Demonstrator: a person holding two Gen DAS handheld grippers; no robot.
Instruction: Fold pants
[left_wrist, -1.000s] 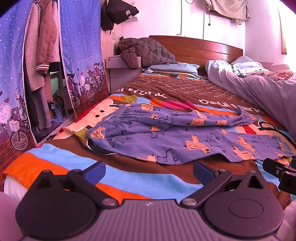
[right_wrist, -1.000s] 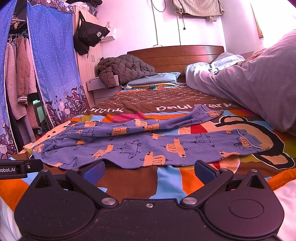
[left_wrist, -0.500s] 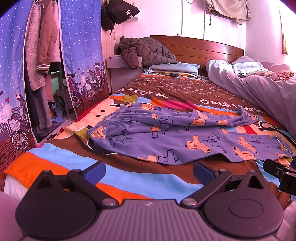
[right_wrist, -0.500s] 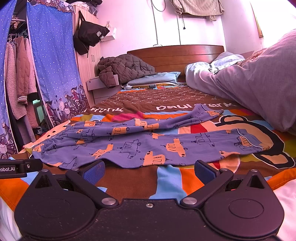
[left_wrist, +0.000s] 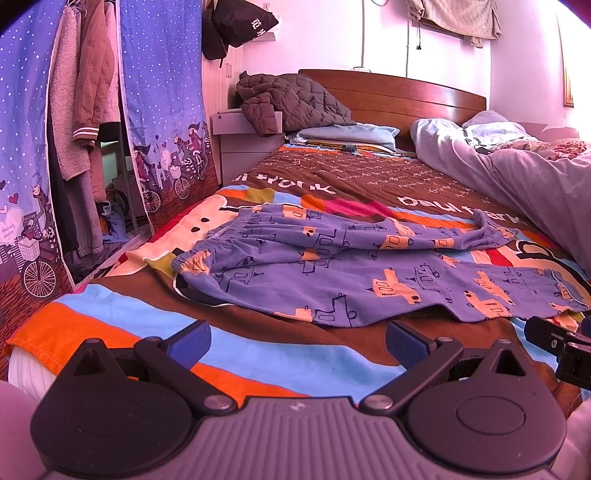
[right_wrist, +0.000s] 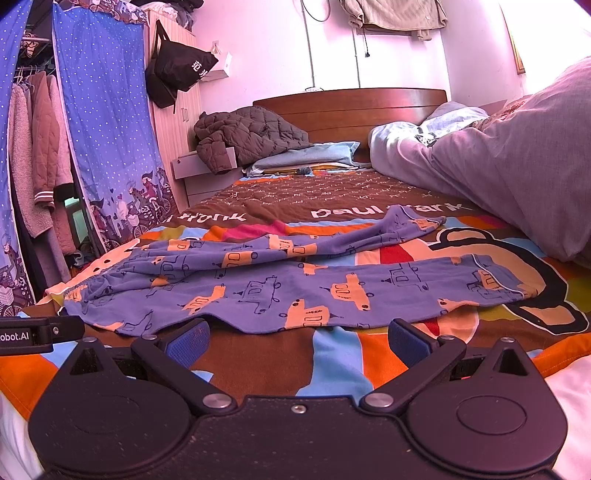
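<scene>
Blue pants (left_wrist: 332, 269) printed with orange cars lie spread across the colourful bedspread (left_wrist: 122, 325), waistband at the left, both legs running right. They also show in the right wrist view (right_wrist: 295, 288). My left gripper (left_wrist: 298, 338) is open and empty, just in front of the pants' near edge. My right gripper (right_wrist: 299, 338) is open and empty, close to the near edge of the lower leg. The right gripper's side shows at the right edge of the left wrist view (left_wrist: 561, 347).
A grey duvet (right_wrist: 498, 177) is heaped along the bed's right side. A brown quilted jacket (left_wrist: 291, 99) and pillows (left_wrist: 343, 134) lie at the wooden headboard (left_wrist: 406, 96). A wardrobe with blue curtains (left_wrist: 162, 110) and hanging clothes stands left of the bed.
</scene>
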